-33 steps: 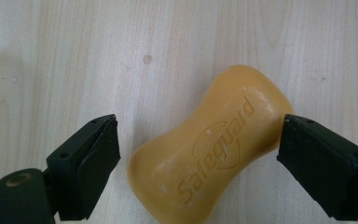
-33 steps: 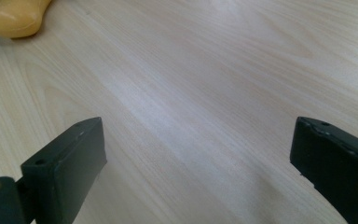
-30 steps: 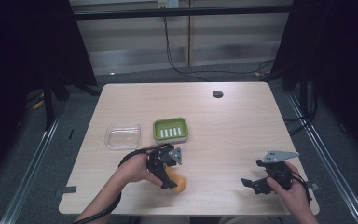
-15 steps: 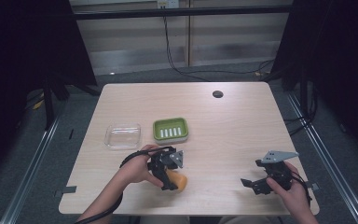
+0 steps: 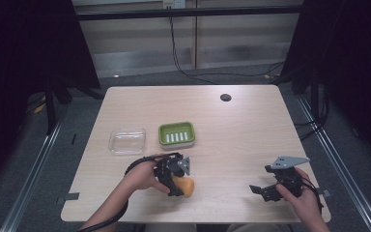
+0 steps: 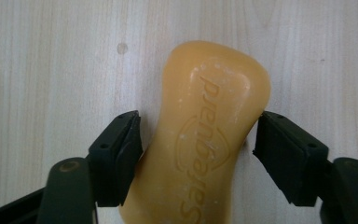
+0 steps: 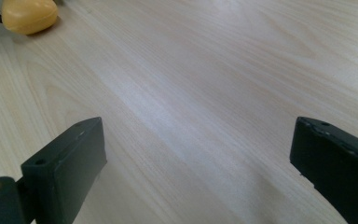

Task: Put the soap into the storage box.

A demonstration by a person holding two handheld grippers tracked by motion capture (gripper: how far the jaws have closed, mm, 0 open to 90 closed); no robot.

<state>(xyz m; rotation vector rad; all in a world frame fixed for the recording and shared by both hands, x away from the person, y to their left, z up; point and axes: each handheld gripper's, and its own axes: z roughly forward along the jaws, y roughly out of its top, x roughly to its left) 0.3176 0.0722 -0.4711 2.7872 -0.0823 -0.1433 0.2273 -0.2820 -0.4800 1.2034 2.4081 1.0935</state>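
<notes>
An orange bar of soap lies flat on the wooden table near its front edge. In the left gripper view the soap has an embossed word on top. My left gripper straddles its waist: the right pad touches the soap and a thin gap shows at the left pad. My right gripper is held low at the front right, jaws wide apart with nothing between them. From there the soap shows far off at the top left.
A green slotted soap dish stands mid-table, just behind the left hand. A clear plastic container sits to its left. A dark cable hole marks the table's far side. Bare wood lies between the two hands.
The left hand and gripper have shifted slightly toward the front edge over the soap. The right gripper has stayed where it was.
</notes>
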